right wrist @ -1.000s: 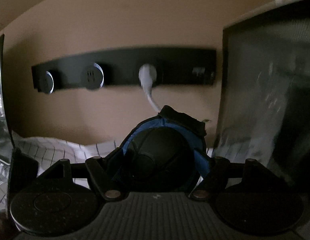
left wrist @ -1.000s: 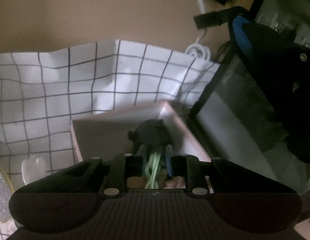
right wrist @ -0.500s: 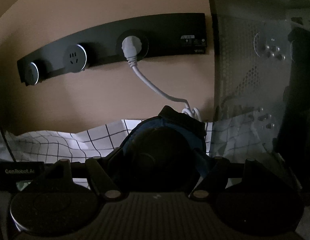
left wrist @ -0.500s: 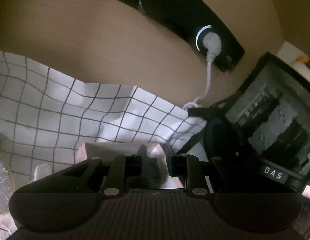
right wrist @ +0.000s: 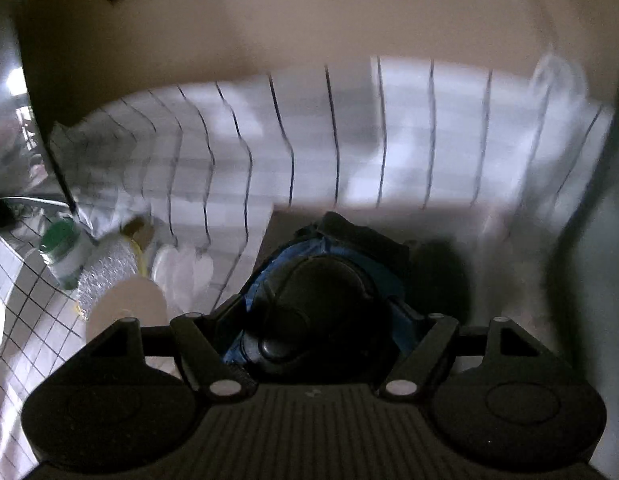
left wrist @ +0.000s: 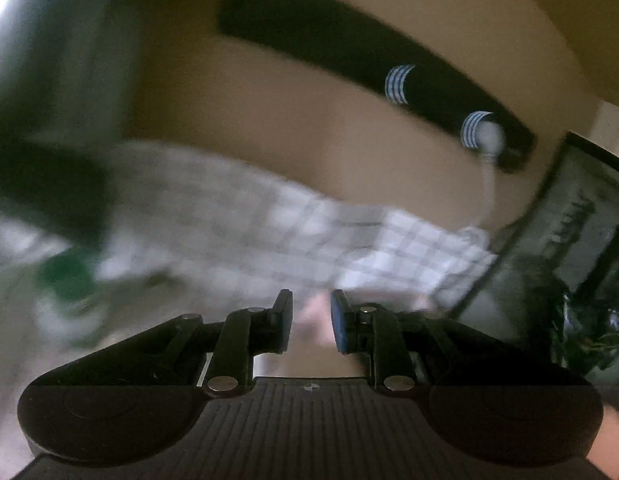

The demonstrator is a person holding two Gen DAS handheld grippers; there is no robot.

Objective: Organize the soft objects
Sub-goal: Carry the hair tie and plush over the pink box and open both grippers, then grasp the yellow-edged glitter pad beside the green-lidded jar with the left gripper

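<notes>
In the right wrist view my right gripper [right wrist: 325,312] is shut on a soft black thing with blue trim [right wrist: 321,276], its jaws standing wide around it. It hangs over the pale inside of a pinkish box [right wrist: 501,256]. A dark blurred shape [right wrist: 439,268] lies just right of it. In the left wrist view my left gripper [left wrist: 311,314] has a narrow gap with nothing between its fingers. Only a pinkish blur shows through the gap. This view is heavily motion-blurred.
A white checked cloth [right wrist: 349,140] covers the table up to the beige wall. A black socket strip [left wrist: 369,64] with a white plug runs along the wall. A green-capped bottle [right wrist: 63,248], white heart shapes [right wrist: 185,268] and a round pale disc [right wrist: 125,308] lie left. A black case [left wrist: 581,220] stands right.
My left gripper has swung left away from the box, and the dark fuzzy thing is no longer between its fingers. My right gripper has tipped down from the wall toward the box, still holding the black-and-blue thing.
</notes>
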